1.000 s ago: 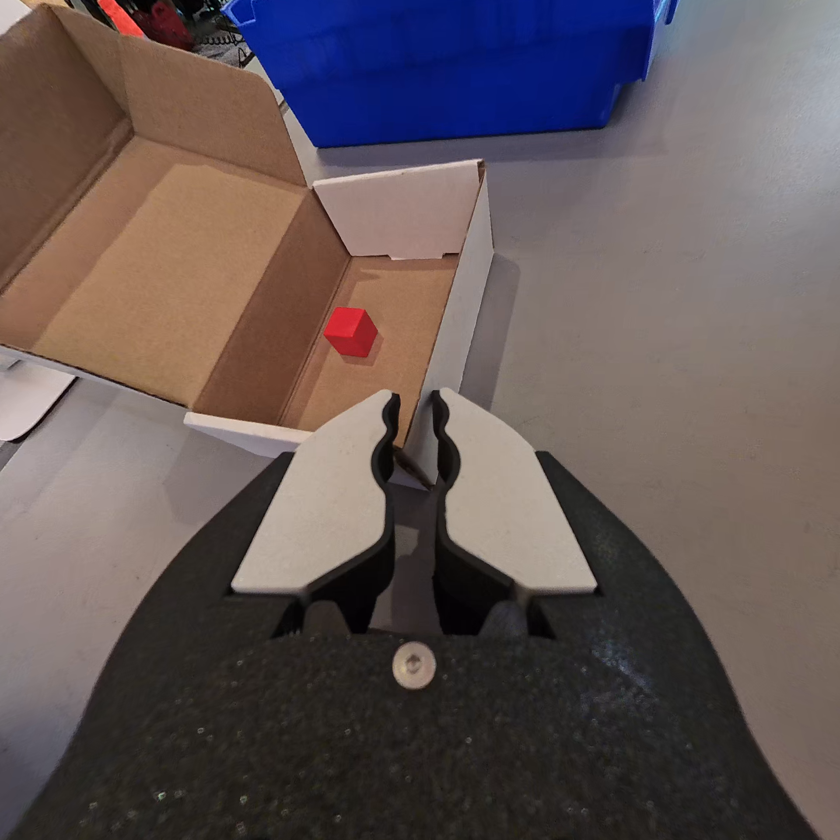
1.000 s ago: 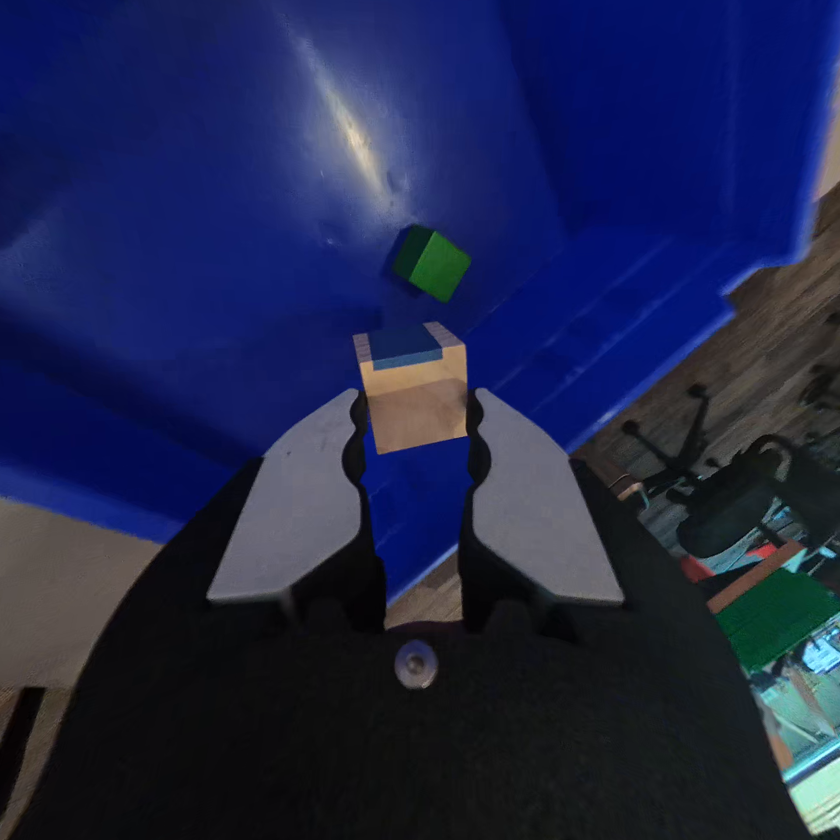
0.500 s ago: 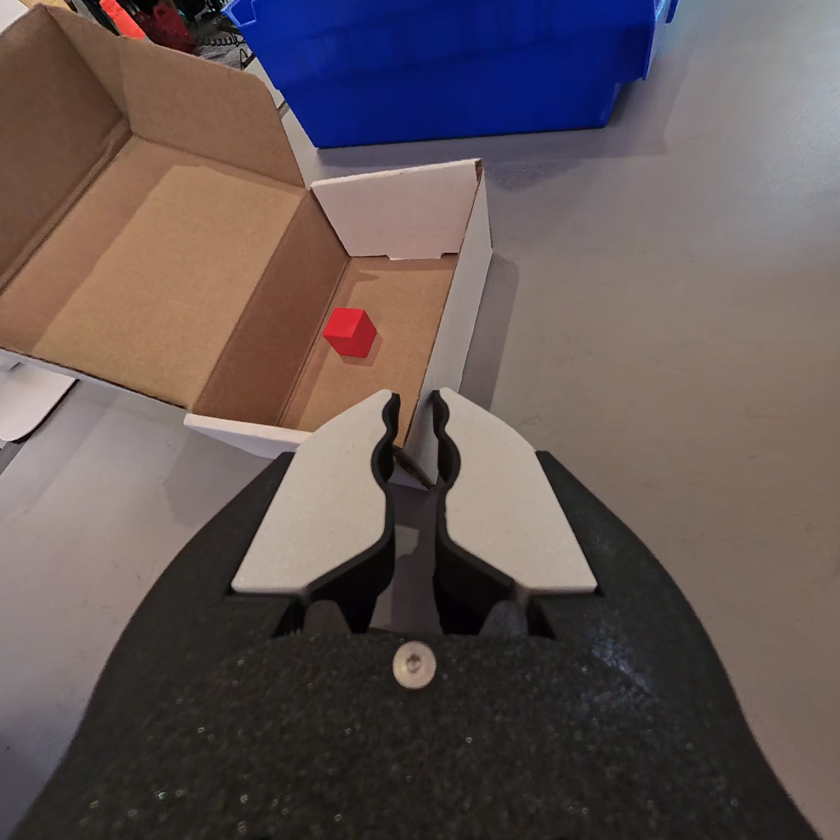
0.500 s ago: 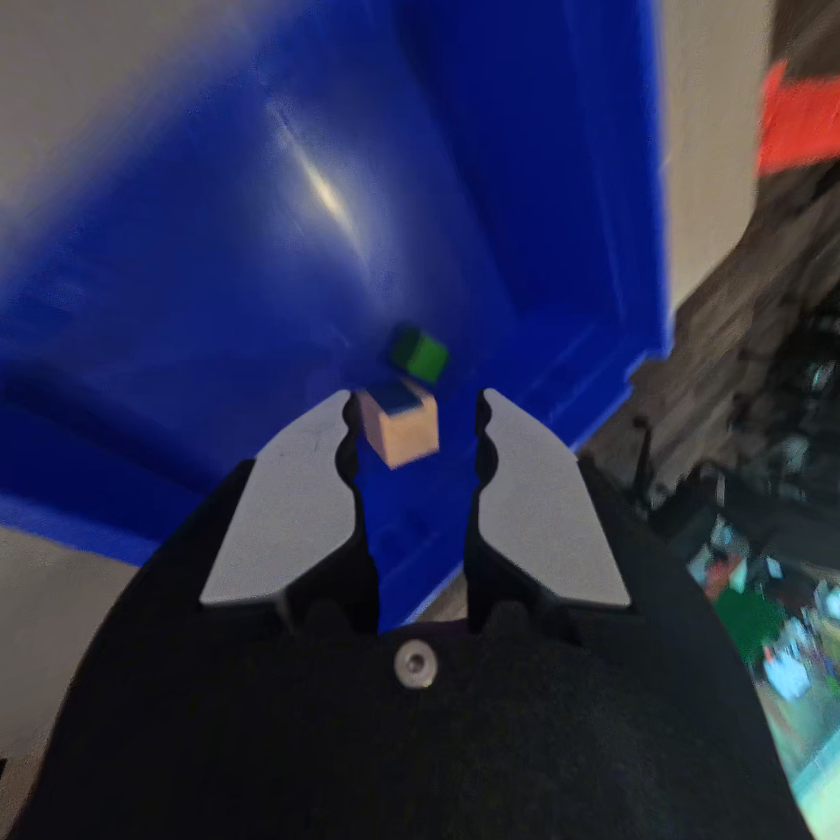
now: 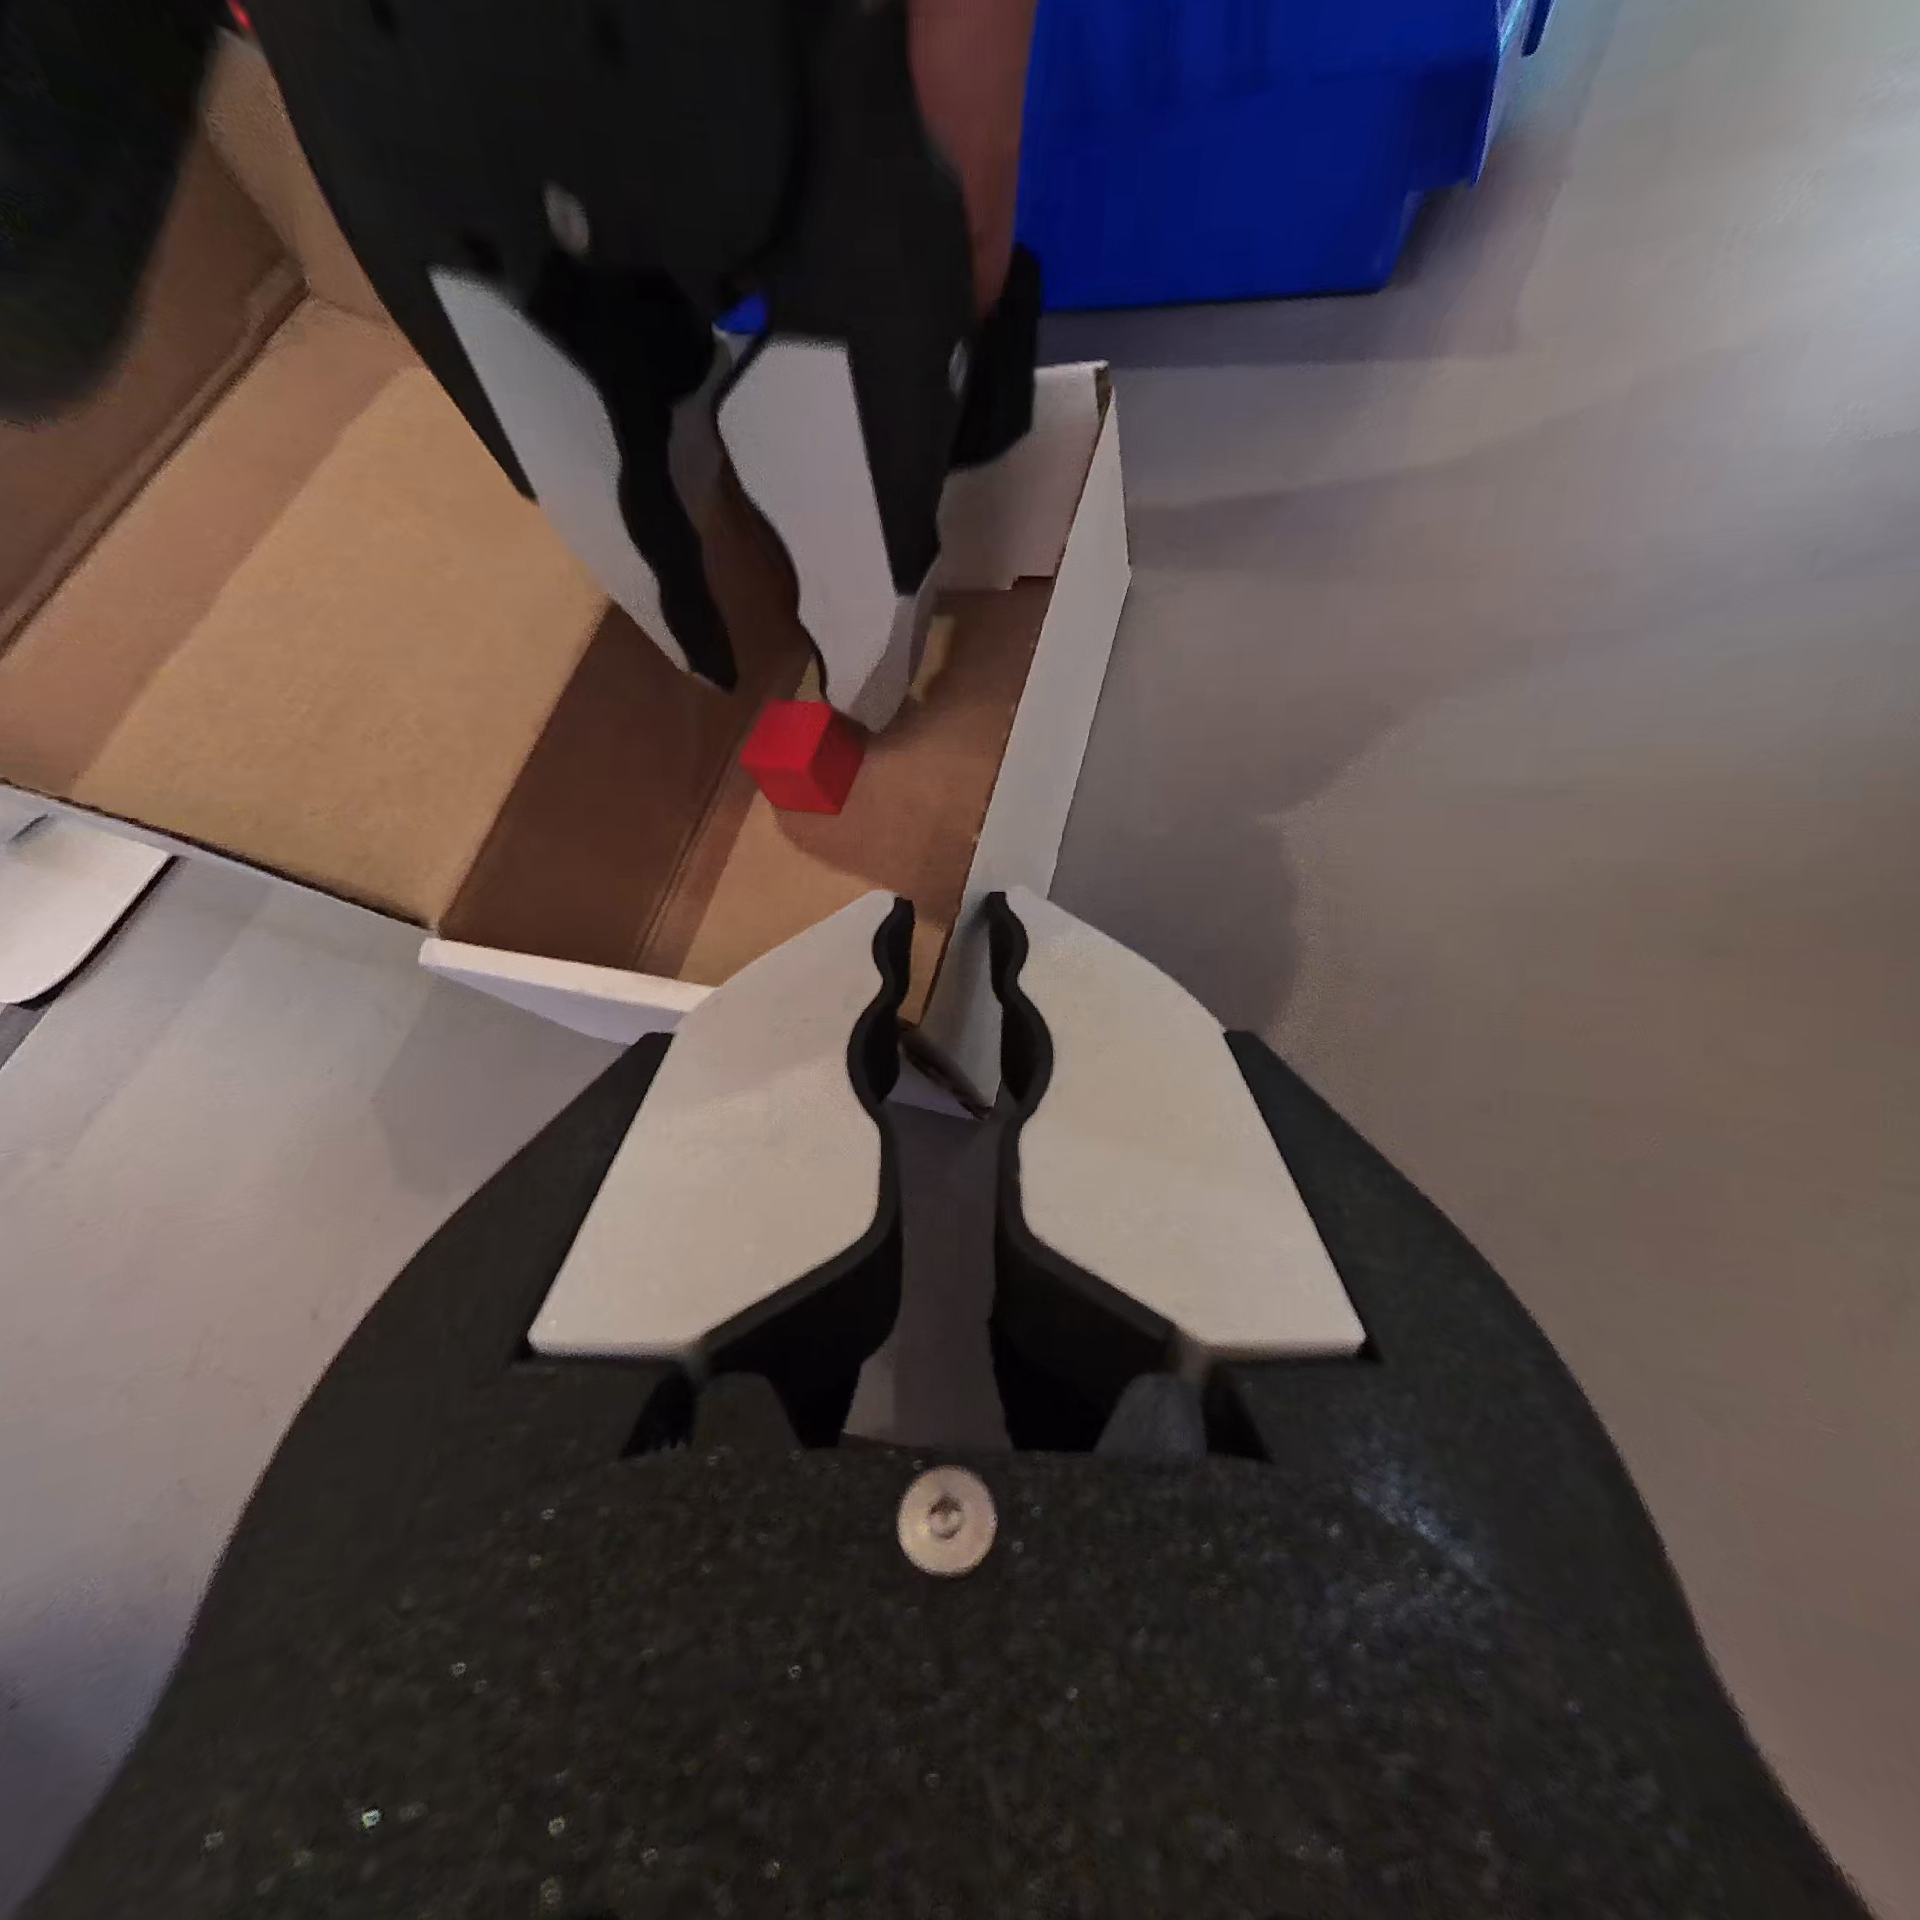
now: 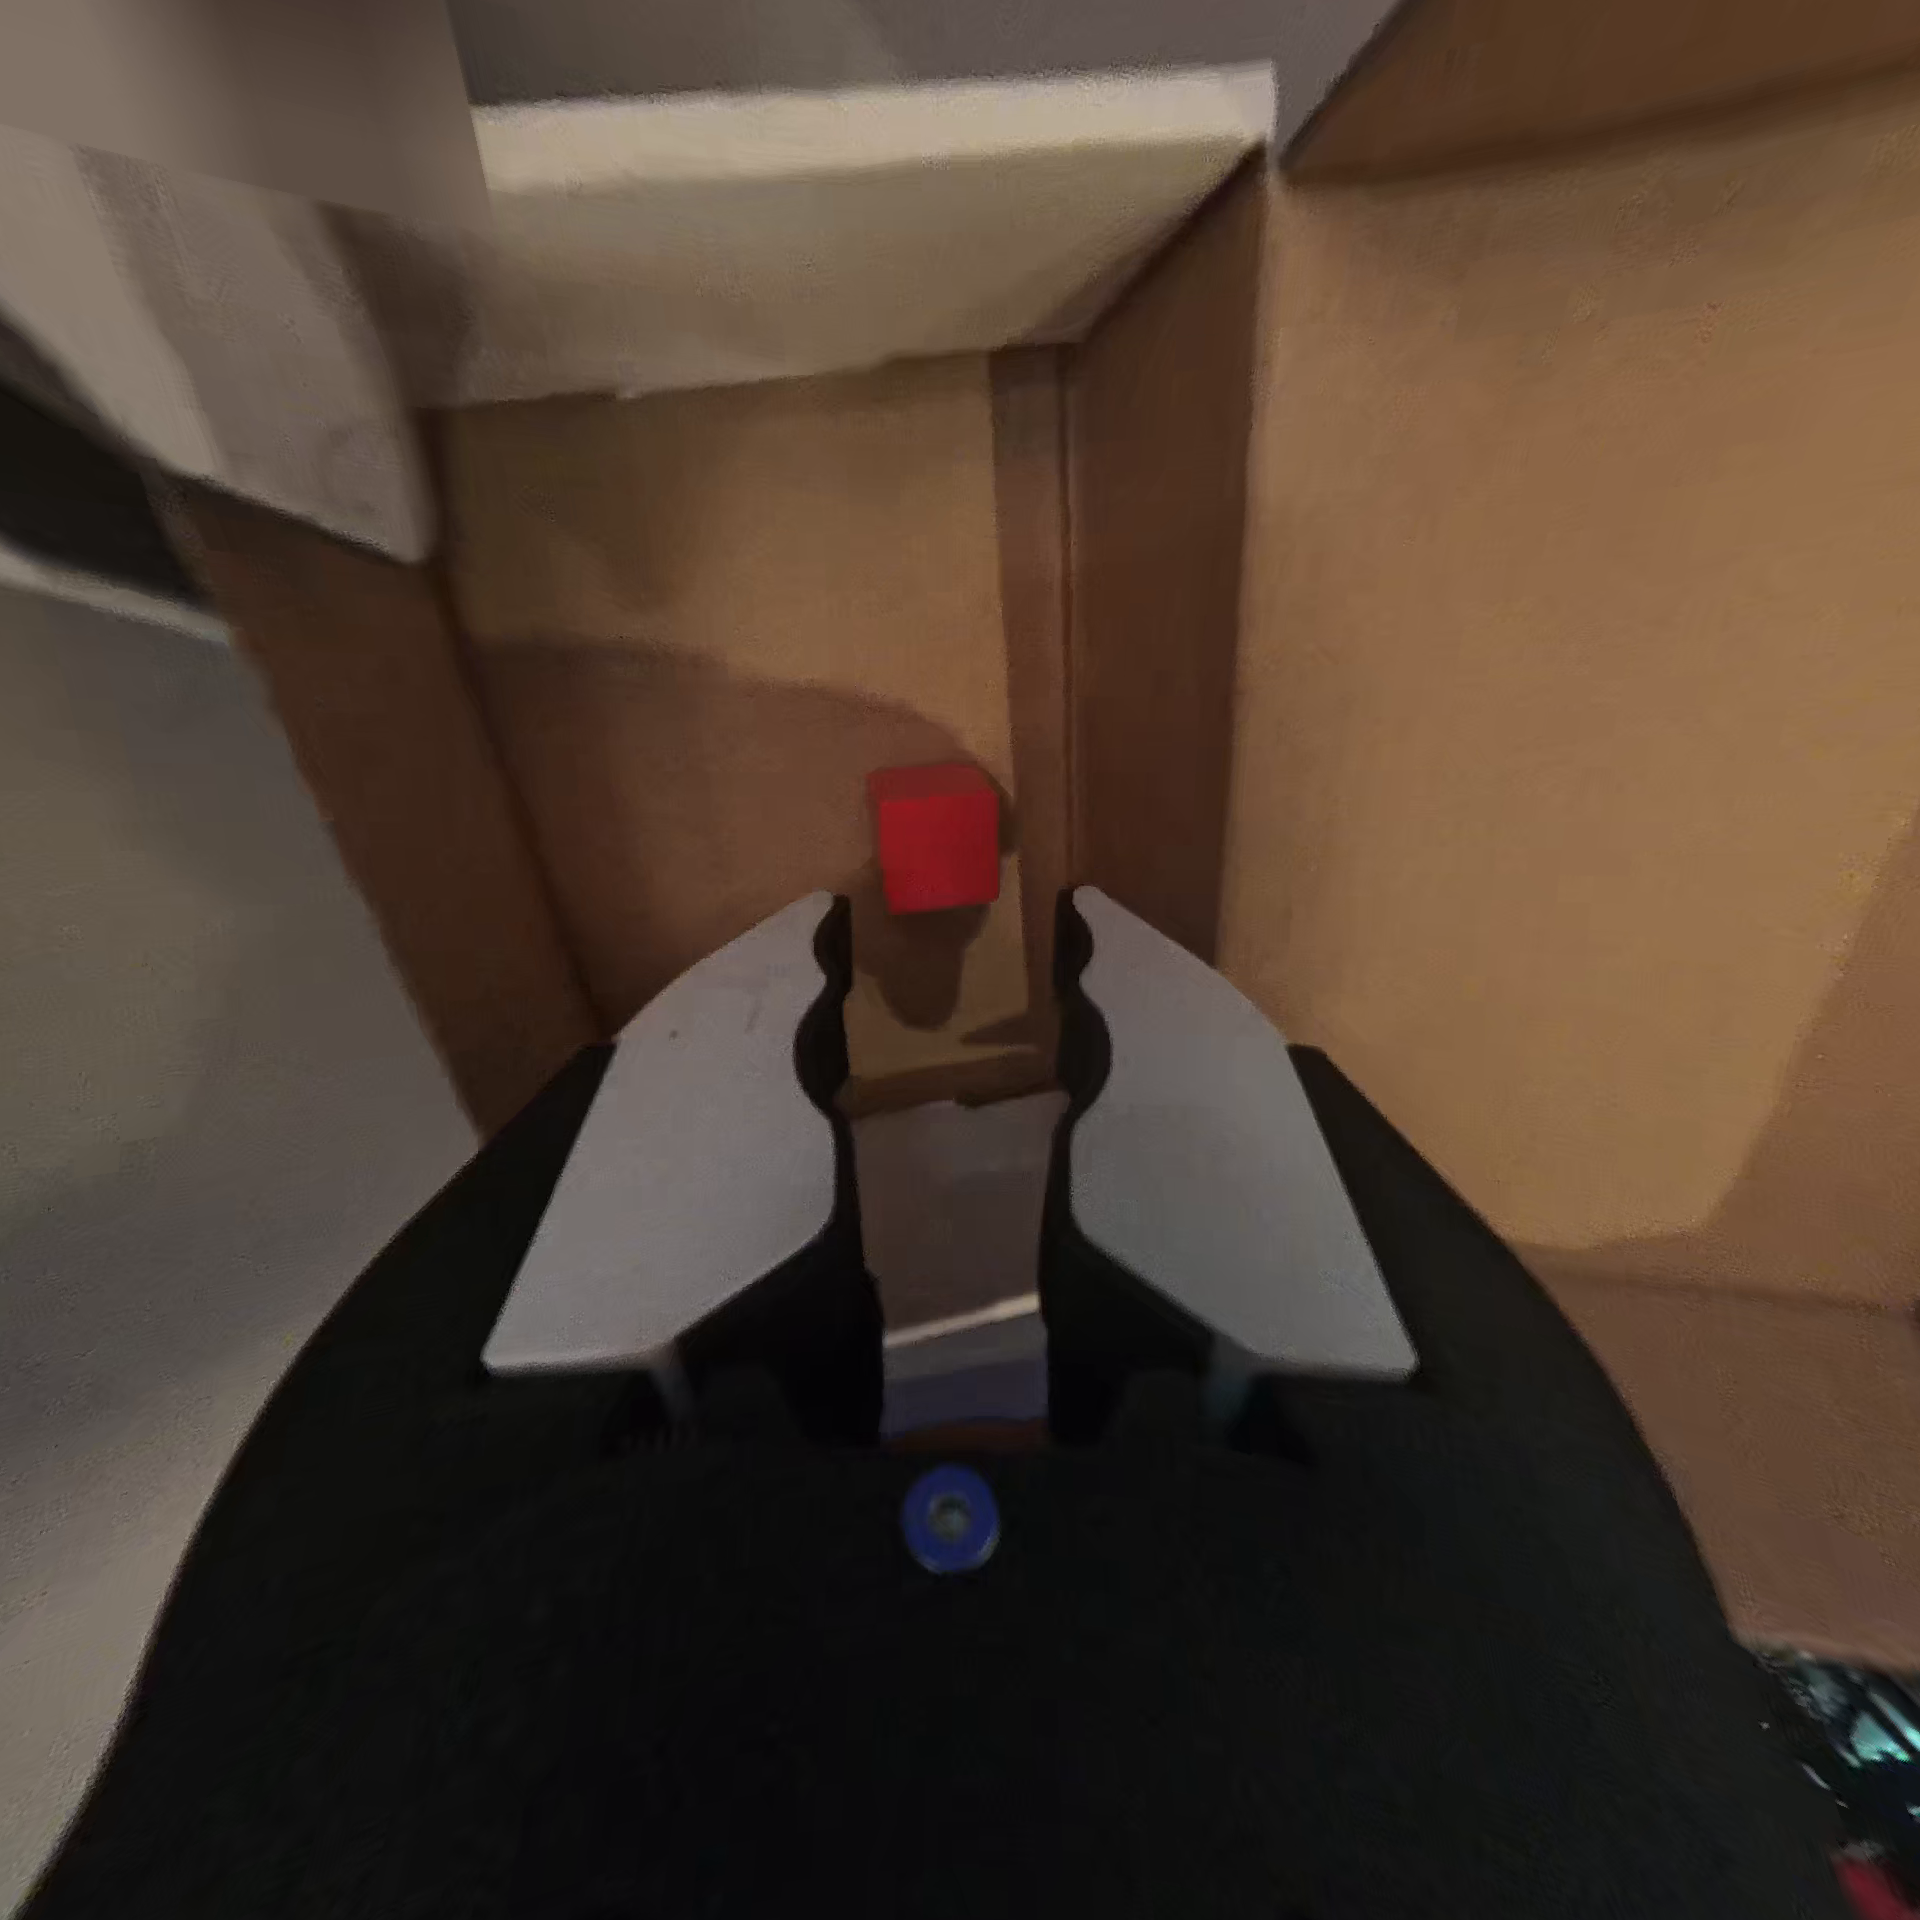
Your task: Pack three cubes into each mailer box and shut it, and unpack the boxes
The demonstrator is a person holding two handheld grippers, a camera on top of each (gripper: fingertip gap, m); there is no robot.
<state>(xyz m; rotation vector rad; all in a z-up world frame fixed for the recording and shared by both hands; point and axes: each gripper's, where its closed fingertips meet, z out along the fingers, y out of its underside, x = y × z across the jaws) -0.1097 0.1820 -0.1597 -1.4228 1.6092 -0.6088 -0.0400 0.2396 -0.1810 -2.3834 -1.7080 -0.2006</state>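
Note:
An open mailer box (image 5: 1091, 623) lies on the grey table, with one red cube (image 5: 805, 753) on its brown floor. My left gripper (image 5: 945, 920) is at the box's near right corner. Its fingers are closed on the white side wall, which runs between them. My right gripper (image 5: 792, 686) reaches down into the box from the far side, open and empty, with its fingertips just above and beside the red cube. In the right wrist view the red cube (image 6: 935, 836) sits just ahead of the open right gripper (image 6: 951, 909), inside the box (image 6: 727, 571).
A blue plastic bin (image 5: 1247, 135) stands behind the box at the back. The box's open lid (image 5: 312, 623) spreads to the left. A white cardboard flap (image 5: 62, 904) lies at the far left edge. Bare grey table (image 5: 1558, 831) lies to the right. One gripper's finger ends stand about 9 cm off the other's.
My right gripper let a wooden cube with a blue top fall into the blue bin, then swung over into the mailer box above the red cube. The left gripper has not moved.

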